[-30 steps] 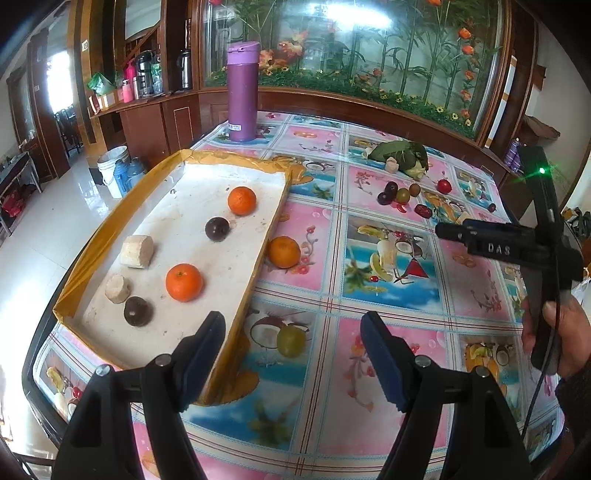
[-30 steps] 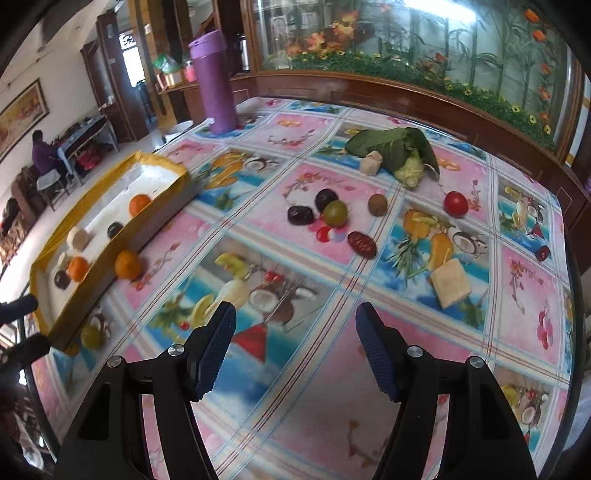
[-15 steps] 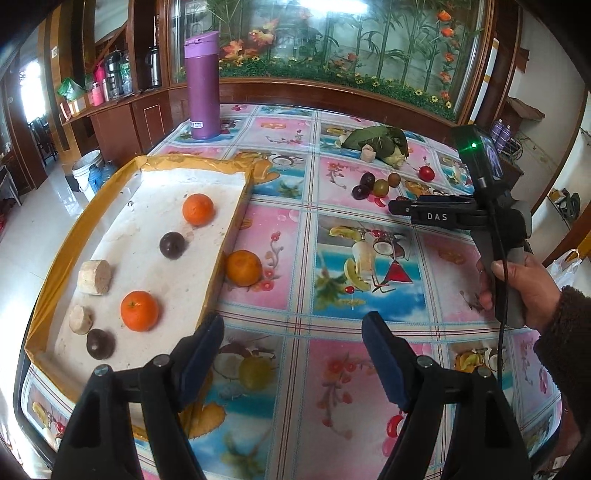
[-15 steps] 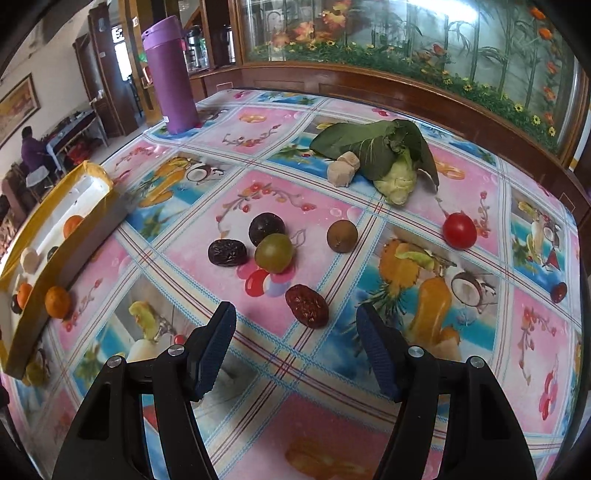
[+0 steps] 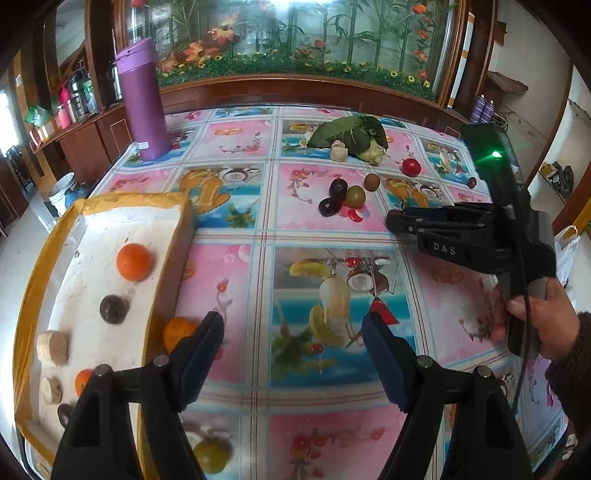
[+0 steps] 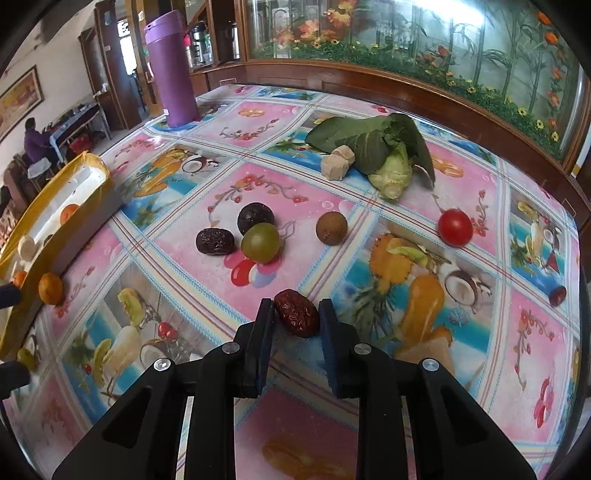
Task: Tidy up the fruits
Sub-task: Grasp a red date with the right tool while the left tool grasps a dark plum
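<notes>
We find the right gripper [image 6: 296, 319] jaws pinching the red date [image 6: 296, 317] low in frame; left gripper [image 5: 291, 354] jaws spread, empty; lift the date gently, straight off the table [image 6: 406, 184].

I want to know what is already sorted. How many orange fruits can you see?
3. One lies in the tray toward its far end, one at its near end, half hidden, and one on the table beside the tray wall. More may be hidden.

A tall purple plastic flask [image 6: 171, 70] stands upright at the far corner of the glossy fruit-printed tablecloth [image 6: 406, 258]. Behind the table runs a dark wooden cabinet [image 5: 295, 88] with a glass panel of painted bamboo and flowers [image 5: 314, 33]. A seated person in purple [image 6: 33, 140] is far off left.
</notes>
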